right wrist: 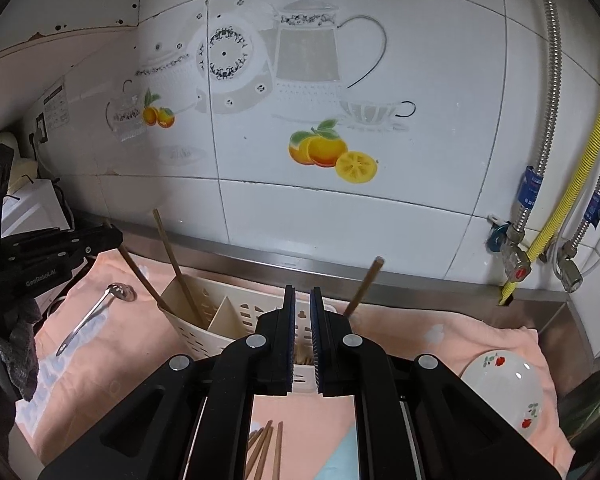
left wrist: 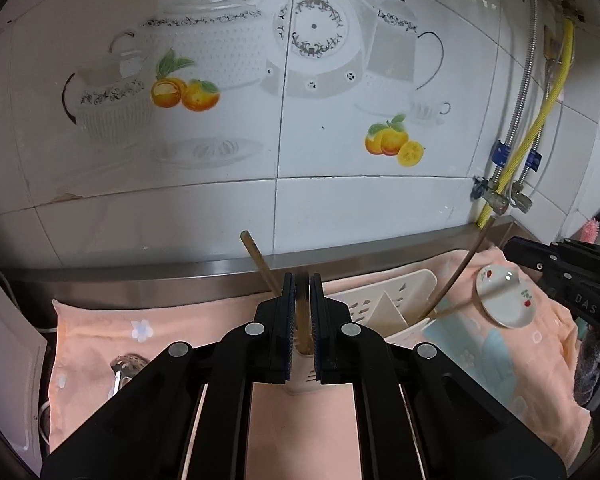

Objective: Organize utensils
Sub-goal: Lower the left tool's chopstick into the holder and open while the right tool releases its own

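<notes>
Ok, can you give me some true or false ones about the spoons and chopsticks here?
1. The left tongs are shut on a chopstick. True.
2. The metal spoon is standing upright. False: it lies flat on the towel.
3. The towel is green. False: it is peach pink.
4. Some loose chopsticks lie on the towel. True.

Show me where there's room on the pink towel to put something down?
Bare towel lies between the utensil holder and the white spoon. It's crowded around the metal spoon and loose chopsticks.
</notes>
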